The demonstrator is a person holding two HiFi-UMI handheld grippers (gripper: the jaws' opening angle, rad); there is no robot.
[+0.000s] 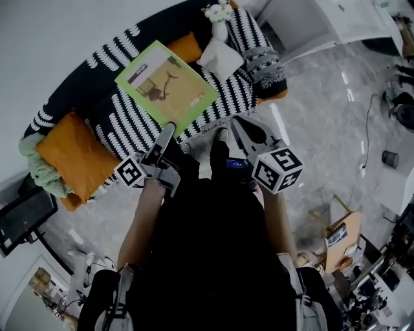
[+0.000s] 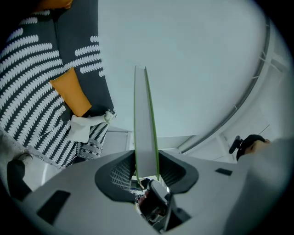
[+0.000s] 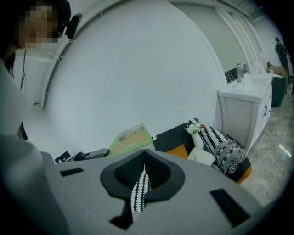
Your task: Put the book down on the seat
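A thin green book (image 1: 169, 84) with a tan cover picture hangs flat over the black-and-white striped sofa seat (image 1: 123, 126). My left gripper (image 1: 169, 127) is shut on its near corner. In the left gripper view the book (image 2: 146, 114) stands edge-on between the jaws of the left gripper (image 2: 146, 176). My right gripper (image 1: 237, 121) is at the seat's front edge, to the right of the book, its jaws together with nothing seen held. The right gripper view shows the right gripper (image 3: 144, 153) with its jaws meeting, and the book (image 3: 130, 137) beyond to the left.
An orange cushion (image 1: 74, 155) and a green knitted blanket (image 1: 32, 161) lie at the sofa's left end. A white pillow (image 1: 220, 57), a patterned pillow (image 1: 265, 64) and a flower vase (image 1: 218, 13) sit at its right end. A white cabinet (image 1: 323, 22) stands beyond, and a cardboard box (image 1: 339, 239) on the marble floor.
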